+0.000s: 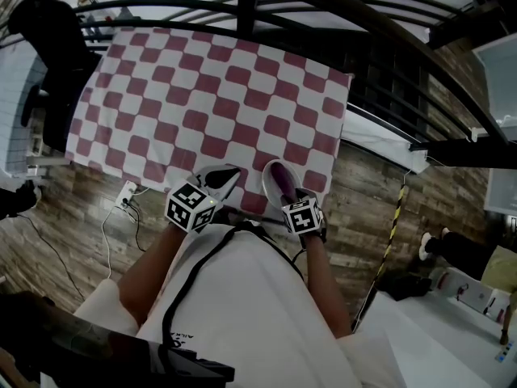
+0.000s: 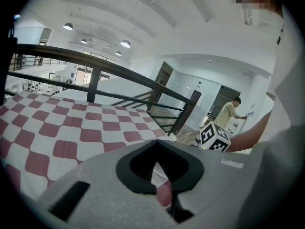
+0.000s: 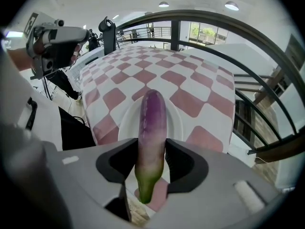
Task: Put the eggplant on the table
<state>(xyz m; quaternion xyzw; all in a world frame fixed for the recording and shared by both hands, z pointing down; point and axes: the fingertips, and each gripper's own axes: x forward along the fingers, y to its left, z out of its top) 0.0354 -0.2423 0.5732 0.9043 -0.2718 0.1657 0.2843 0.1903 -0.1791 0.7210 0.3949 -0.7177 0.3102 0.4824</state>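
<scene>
A purple eggplant point(image 3: 152, 123) with a green stem end stands between the pads of my right gripper point(image 3: 151, 149), which is shut on it and points steeply down. Under it lies a white plate point(image 3: 175, 116) on the red-and-white checked tablecloth point(image 3: 190, 87). In the head view the right gripper point(image 1: 279, 186) and the eggplant point(image 1: 275, 178) hang over the near edge of the table point(image 1: 202, 95). My left gripper point(image 1: 222, 180) is just left of them, over the same edge. Its jaws meet at the tips with nothing in them point(image 2: 153, 168).
A black metal railing point(image 1: 388, 31) curves round the far and right sides of the table. Wooden floor point(image 1: 73, 217) lies below, with a power strip and cables point(image 1: 127, 194) at the left. A person point(image 2: 228, 112) stands far off in the left gripper view.
</scene>
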